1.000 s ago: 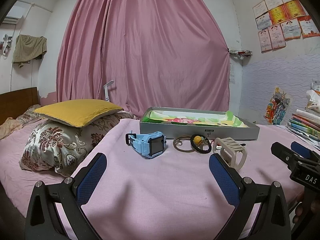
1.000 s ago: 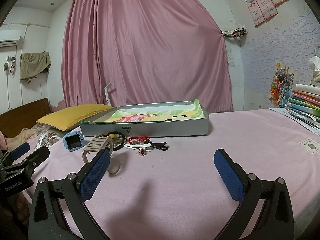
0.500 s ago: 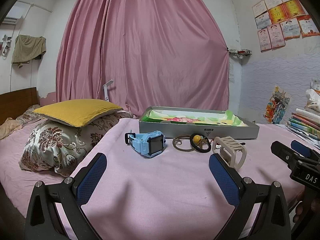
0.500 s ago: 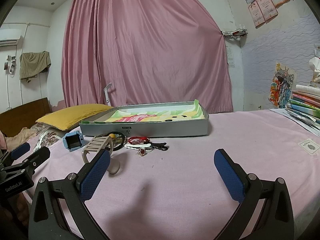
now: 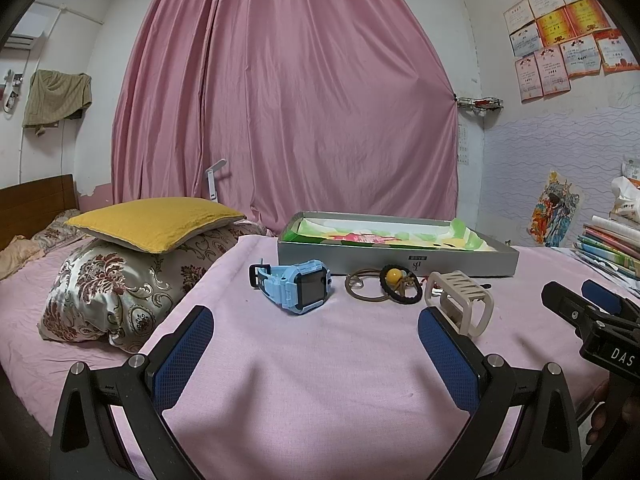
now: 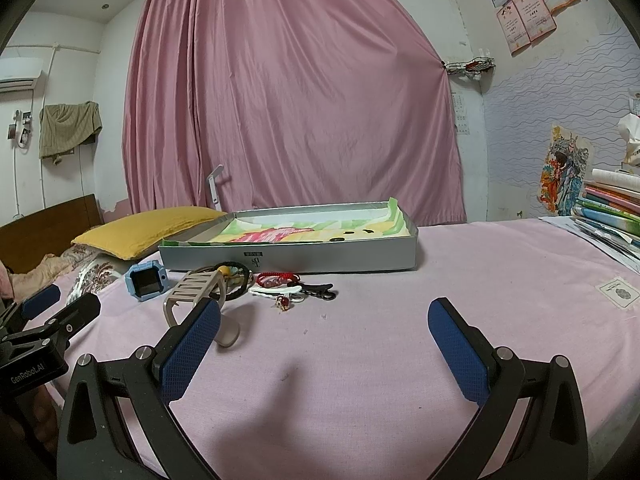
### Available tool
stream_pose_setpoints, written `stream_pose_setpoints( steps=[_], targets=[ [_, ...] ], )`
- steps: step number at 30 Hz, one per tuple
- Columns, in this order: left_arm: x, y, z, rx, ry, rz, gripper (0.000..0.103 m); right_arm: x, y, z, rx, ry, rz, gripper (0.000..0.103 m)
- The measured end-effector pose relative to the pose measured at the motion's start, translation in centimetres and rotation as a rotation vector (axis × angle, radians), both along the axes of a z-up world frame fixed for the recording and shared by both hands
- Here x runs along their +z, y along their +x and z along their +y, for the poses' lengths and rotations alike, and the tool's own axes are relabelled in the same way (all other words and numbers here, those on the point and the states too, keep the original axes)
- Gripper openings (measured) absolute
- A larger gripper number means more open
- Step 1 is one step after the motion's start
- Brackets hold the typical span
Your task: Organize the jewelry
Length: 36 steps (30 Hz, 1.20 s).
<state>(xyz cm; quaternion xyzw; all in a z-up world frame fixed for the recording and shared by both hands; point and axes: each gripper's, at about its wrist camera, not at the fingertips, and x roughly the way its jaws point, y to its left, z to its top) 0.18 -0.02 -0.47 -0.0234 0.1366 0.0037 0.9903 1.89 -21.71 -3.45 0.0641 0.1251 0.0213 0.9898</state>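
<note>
Beyond both wide-spread, empty grippers, only the right wrist view shows the red bracelet [image 6: 276, 279].

- A home bedroom: ahead of the left gripper [image 5: 316, 340], a bed [image 5: 320, 360] under a pink sheet.
- Off to its left, a yellow pillow [image 5: 156, 220] lies on a floral pillow [image 5: 116, 284] by a wooden headboard [image 5: 36, 204].
- Beyond, a pink curtain [image 5: 288, 100]; up to the right, certificates [image 5: 568, 32] on the wall.
</note>
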Motion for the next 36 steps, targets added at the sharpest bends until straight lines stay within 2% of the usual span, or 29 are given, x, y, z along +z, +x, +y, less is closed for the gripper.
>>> stream_pose_setpoints(
  steps=[26,31,36],
  targets=[
    [0.0,0.1,0.2,0.007,0.003,0.0,0.103,-0.2,0.0,0.4,0.012,0.007,-0.003,0.102],
    [0.6,0.5,1.1,0.005,0.002,-0.01,0.102,0.9,0.2,0.9,0.071,-0.001,-0.027,0.102],
    [1.9,2.4,2.8,-0.014,-0.018,0.029,0.102,1.9,1.6,2.3,0.158,-0.018,0.058,0.102]
  ],
)
